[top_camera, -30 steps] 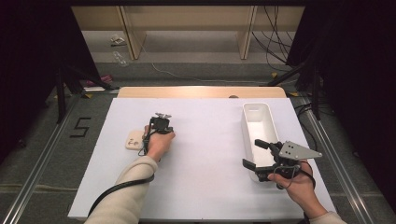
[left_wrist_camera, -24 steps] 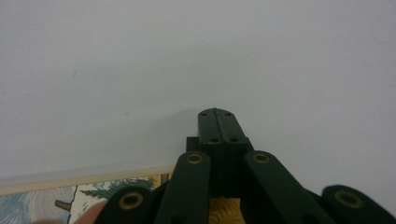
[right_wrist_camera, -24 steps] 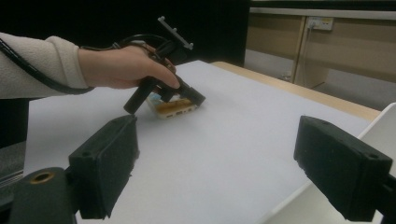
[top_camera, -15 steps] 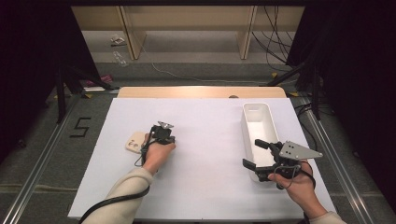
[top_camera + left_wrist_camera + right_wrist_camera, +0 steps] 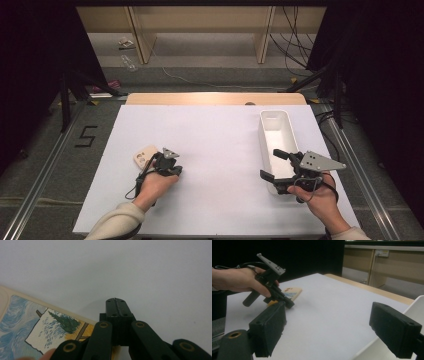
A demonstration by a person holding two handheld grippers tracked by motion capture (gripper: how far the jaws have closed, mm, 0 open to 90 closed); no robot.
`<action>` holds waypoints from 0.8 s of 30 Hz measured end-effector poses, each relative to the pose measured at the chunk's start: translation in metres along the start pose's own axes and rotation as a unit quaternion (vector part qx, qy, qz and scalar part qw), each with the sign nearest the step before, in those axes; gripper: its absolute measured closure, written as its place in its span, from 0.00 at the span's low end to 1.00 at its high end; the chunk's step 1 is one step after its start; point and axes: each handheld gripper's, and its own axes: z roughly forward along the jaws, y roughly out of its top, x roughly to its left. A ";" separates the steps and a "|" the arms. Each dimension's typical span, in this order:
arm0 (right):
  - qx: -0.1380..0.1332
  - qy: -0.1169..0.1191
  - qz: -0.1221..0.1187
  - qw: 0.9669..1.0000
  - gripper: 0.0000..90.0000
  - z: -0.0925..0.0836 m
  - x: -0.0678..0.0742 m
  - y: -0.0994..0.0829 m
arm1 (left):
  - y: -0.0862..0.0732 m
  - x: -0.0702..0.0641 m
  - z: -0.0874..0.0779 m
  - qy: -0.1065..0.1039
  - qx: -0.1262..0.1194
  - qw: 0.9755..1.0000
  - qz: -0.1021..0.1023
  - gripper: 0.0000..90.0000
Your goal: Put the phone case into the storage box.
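The left gripper (image 5: 170, 167), jaws pressed together on nothing, rests its tip on the white desk (image 5: 220, 150) just beside the phone case (image 5: 145, 156), a flat cream piece with a painted picture that lies near the desk's left edge. The right gripper (image 5: 274, 165) hovers with jaws standing wide apart and empty over the near end of the white bin (image 5: 276, 131), which stands along the desk's right edge. Judged from this layout, the work is at its start: the case is not yet gripped or lifted, the bin looks empty, and carrying the case across to the bin is probably what remains. Count: two grippers, one phone case, one bin.
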 end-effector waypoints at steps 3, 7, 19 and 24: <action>-0.002 0.000 0.001 1.000 0.17 0.000 0.000 0.000 | -0.008 0.002 -0.008 0.000 0.008 1.000 0.005 1.00; -0.002 0.000 0.000 1.000 0.17 0.000 0.000 0.000 | -0.019 0.005 -0.017 0.000 0.019 1.000 0.008 1.00; -0.003 -0.002 0.001 1.000 0.17 0.000 0.000 0.000 | -0.041 0.020 -0.039 0.001 0.039 0.999 -0.003 1.00; -0.003 -0.002 0.000 1.000 0.17 -0.001 0.000 0.000 | -0.050 0.029 -0.048 0.005 0.046 0.999 -0.013 1.00</action>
